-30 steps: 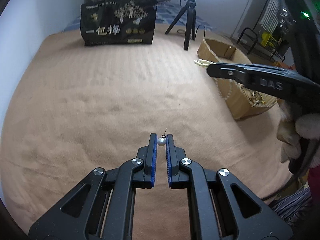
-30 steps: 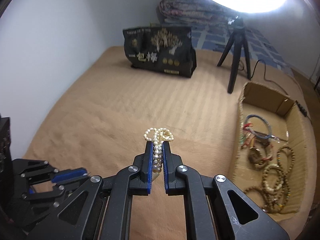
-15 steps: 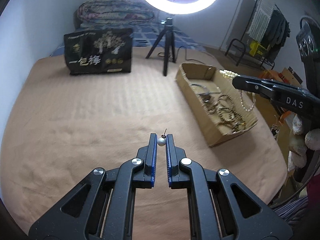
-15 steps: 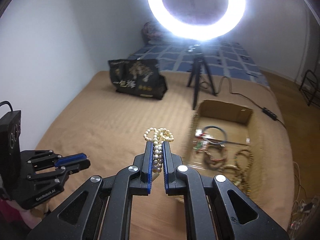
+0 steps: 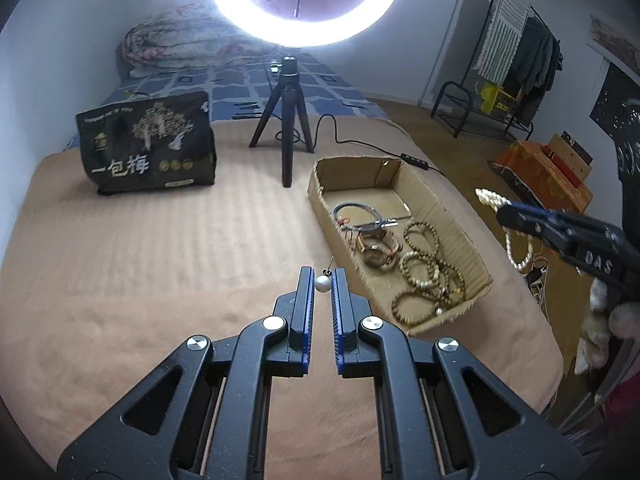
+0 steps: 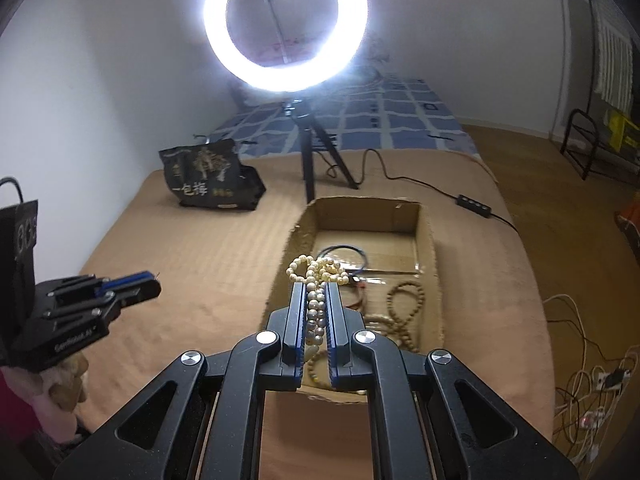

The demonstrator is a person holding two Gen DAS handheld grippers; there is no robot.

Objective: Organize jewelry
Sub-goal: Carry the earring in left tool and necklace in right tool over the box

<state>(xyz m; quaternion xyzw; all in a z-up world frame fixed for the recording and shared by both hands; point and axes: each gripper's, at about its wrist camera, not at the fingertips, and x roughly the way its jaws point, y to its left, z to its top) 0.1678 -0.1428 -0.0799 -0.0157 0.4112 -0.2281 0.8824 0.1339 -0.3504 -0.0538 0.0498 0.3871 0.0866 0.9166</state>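
Observation:
My left gripper (image 5: 322, 276) is shut on a small pearl earring (image 5: 322, 283) with a thin pin, held above the tan bed cover just left of the cardboard box (image 5: 460, 236). The box holds wooden bead bracelets (image 5: 424, 272) and cord bangles. My right gripper (image 6: 316, 286) is shut on a cream pearl necklace (image 6: 316, 270) and holds it above the near left part of the same box (image 6: 430, 248). It shows at the right of the left wrist view (image 5: 505, 209), with the pearl strand (image 5: 516, 248) hanging beyond the box's right side.
A black printed bag (image 5: 146, 148) stands at the back left. A ring light on a tripod (image 5: 292, 136) stands behind the box, its cable (image 6: 472, 206) trailing right. The bed edge and cables on the floor (image 6: 592, 392) lie to the right.
Both grippers have risen and tilted up, so the box and ring light are fully in view. The right gripper carried the necklace rightwards over the box. Both grips are unchanged.

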